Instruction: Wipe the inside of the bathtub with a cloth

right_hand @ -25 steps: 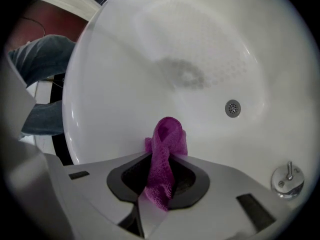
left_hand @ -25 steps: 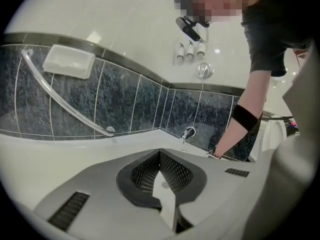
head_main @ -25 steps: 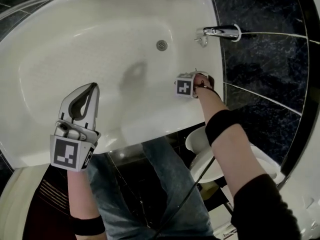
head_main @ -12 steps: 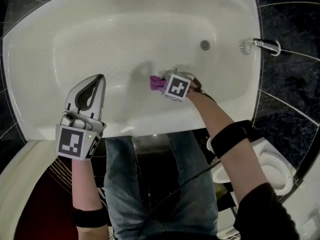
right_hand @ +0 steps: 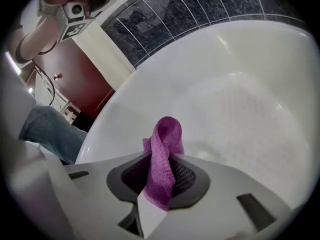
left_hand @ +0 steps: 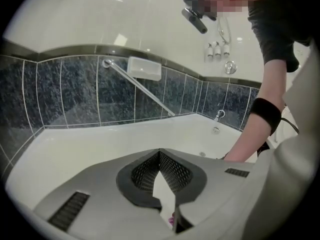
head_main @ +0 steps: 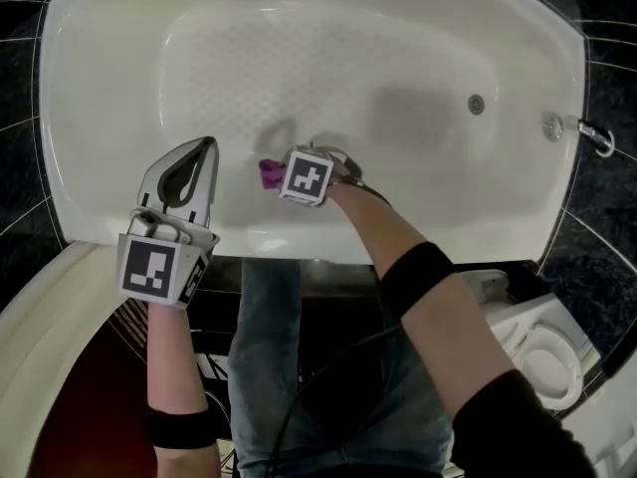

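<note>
Bathtub (head_main: 100,167) holds a purple cloth (right_hand: 165,134) clamped between fingers (right_hand: 192,176) of the right gripper (right_hand: 162,156); left gripper (left_hand: 159,153) fingers meet, empty.

Dim, flat overhead light leaves the white bathtub (head_main: 328,38) greyish with a soft shadow on its floor beside the drain (head_main: 477,105), small glints sit on the glossy wall (left_hand: 75,19), and both gripper views bulge fisheye-style inside black corners, their nearest parts slightly soft.

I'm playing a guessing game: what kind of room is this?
A bathroom, most likely: there is a white bathtub with a chrome tap, a toilet beside it and dark tiled walls.
</note>
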Available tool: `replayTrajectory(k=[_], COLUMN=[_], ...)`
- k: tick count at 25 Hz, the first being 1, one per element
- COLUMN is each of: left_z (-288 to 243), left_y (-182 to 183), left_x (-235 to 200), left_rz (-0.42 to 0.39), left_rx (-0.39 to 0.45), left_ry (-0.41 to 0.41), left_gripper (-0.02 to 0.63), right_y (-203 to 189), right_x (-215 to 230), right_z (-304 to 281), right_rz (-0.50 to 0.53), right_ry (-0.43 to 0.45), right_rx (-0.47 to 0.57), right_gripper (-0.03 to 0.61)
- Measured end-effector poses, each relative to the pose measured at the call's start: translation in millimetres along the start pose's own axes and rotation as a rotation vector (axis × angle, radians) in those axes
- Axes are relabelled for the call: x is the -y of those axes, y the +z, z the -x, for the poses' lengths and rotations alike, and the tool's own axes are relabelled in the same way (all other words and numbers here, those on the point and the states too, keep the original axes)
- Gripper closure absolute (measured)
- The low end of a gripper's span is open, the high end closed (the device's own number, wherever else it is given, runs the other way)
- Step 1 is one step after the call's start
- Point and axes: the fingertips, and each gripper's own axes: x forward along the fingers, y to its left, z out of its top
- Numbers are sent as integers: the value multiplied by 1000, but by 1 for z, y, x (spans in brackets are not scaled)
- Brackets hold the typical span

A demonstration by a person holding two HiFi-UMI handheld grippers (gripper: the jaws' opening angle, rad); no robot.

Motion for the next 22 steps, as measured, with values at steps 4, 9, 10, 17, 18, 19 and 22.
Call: replayTrajectory(k=[4, 9, 10, 17, 18, 19, 22], left_z=[6, -9, -15, -76, -85, -95, -122], left_y=[-17, -22, -21, 0, 4, 8, 18], left_x=[-13, 2, 9, 84, 98, 113, 157], left_rz=[16, 18, 13, -16, -17, -18, -23], left_rx=[-19, -22, -22, -14, -12, -10, -6], left_ry=[9, -17, -28, -118, -130, -140, -172], left_gripper=[617, 617, 616, 617, 617, 617, 617], right_y=[12, -28, -42, -194, -222, -250, -339], right_x=[-10, -21, -18, 21, 25, 27, 38], right_z=[-30, -48, -46, 16, 29, 43, 87], right_rz=[-25, 2, 8, -59, -83, -100, -101], right_ry=[44, 80, 74, 3, -2, -4, -26], right_rx=[-9, -108, -132, -299, -314, -336, -449], right_gripper=[468, 468, 469, 472, 472, 472, 472])
